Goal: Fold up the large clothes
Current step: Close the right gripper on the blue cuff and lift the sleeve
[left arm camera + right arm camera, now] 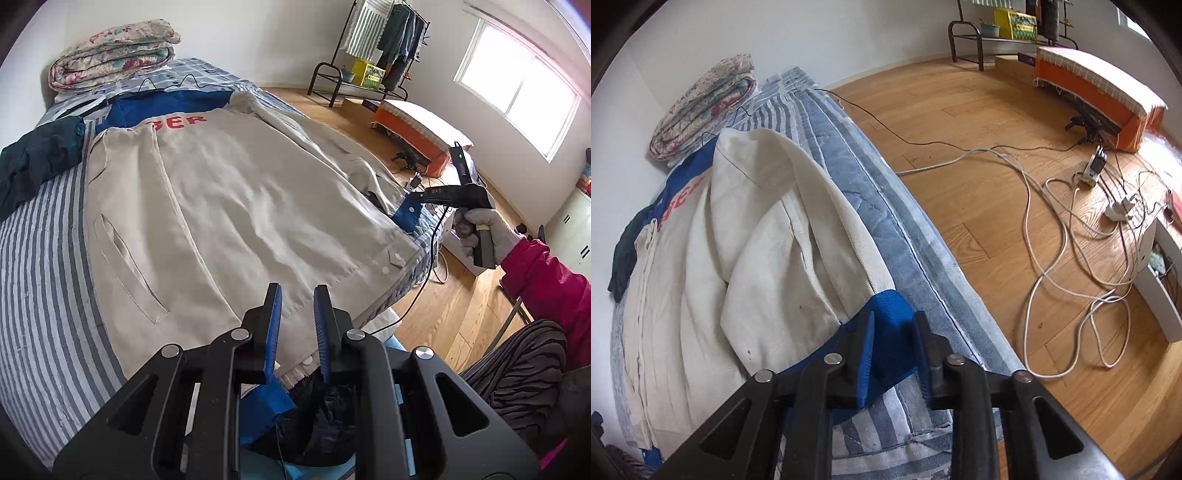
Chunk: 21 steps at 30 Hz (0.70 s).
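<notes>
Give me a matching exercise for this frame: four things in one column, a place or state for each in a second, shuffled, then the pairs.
Things:
1. cream jacket
2. floral quilt
3. blue cuff
4. white cables

Places or states:
A. folded at the far end of the bed
B. tangled on the wooden floor
C. spread flat on the striped bed
D. between the right gripper's fingers

Pairs: 1-C, 2-A, 3-D, 4-B

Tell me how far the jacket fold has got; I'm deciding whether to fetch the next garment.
Done: the jacket lies spread on the bed, its pocket-side panel apparently folded inward. In hand: the right gripper pinches the blue cuff of the other sleeve; the left gripper hovers open over the hem. Left: folding that sleeve in, then the body.
</notes>
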Tool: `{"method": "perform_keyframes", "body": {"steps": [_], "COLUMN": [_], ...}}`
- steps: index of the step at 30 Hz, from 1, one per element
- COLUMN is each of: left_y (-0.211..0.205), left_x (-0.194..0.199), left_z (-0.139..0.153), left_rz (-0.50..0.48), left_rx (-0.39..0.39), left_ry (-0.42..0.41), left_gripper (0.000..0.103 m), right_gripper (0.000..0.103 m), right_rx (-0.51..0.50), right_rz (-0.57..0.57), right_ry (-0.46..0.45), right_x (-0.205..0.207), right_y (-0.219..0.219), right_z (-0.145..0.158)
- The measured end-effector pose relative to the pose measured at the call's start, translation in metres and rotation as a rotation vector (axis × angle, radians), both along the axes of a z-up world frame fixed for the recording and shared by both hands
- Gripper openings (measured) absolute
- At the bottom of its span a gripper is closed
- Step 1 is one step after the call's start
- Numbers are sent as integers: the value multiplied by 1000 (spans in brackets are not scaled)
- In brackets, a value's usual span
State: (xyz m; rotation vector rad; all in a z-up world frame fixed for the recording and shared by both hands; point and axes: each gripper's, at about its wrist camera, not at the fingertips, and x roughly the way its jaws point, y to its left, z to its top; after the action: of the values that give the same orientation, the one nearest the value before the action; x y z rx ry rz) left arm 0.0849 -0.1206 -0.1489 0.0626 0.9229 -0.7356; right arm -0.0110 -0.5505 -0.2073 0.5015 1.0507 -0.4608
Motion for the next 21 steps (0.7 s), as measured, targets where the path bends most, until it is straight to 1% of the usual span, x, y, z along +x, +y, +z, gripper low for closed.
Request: {"method": "perform_keyframes", "body": {"steps": [1,2,5,8,10,11,12,13,14,16,17,19,21], "left_y": [-1,-1,-2,0,2,4,6,8,10,13,15,17,19], "left_x": [0,1,2,2,2,2,2,1,1,0,-1,-3,-2], "left_z": [0,0,-1,-2,-2,-3,-3,-2,-2,0,0,2,1], "left_rz": [-3,-6,-13,-20,-18,-17,-14,-10,-5,2,4,7,9], "left_rx": [-1,-2,-7,-14,-17,-21,-24,-25,-26,-29,-27,-17,-12], "left_ry": [0,0,2,4,4,7,10,11,11,10,8,2,5], "left_gripper": [16,16,16,16,16,16,16,16,16,16,16,16,16], "right_gripper": [4,1,0,0,0,0,0,0,2,52,57,54,53], "right_rx": [-27,-51,-97,-104,-89,-73,-57,-38,-14,18,54,161,243], "right_rz": [18,35,76,96,98,108,123,131,125,63,19,-65,-156], "right_ry": [-4,-8,-34,-77,-105,-133,-158,-155,-139,-103,-99,-125,-148], "right_x": [1,2,3,2,1,0,-1,0,2,0,-4,-18,-33], "right_y": [5,10,24,34,38,39,40,39,36,24,16,-1,-13], "right_z": [7,14,38,59,69,74,76,74,69,56,47,31,19]}}
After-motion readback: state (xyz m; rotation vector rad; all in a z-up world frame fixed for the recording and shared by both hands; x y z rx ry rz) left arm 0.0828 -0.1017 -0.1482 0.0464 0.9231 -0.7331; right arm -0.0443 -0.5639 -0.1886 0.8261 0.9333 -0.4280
